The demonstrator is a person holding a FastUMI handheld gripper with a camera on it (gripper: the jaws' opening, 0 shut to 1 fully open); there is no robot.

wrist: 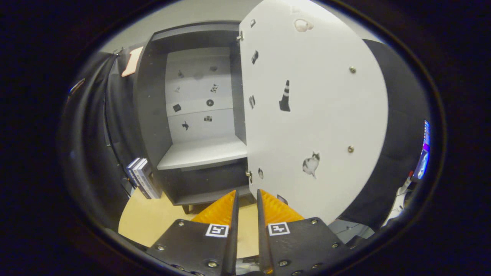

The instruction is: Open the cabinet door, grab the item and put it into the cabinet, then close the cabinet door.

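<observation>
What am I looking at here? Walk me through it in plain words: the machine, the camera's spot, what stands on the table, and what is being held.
There is no robot arm. A person carries a handheld two-finger gripper, and the camera rides on it, looking forward along the fingers; the two wedge shapes at the bottom are those fingers. They stand close together with a narrow gap between them and nothing in it, so nothing is held.

Ahead stands a dark cabinet on a light wooden table. Its white door is swung open toward the camera, with small picture stickers on it. Inside, the pale shelf has nothing on it, and the back panel carries more stickers.

Left of the cabinet, a small box stands upright on the table. It may be the item to put inside, though I cannot be sure.
</observation>
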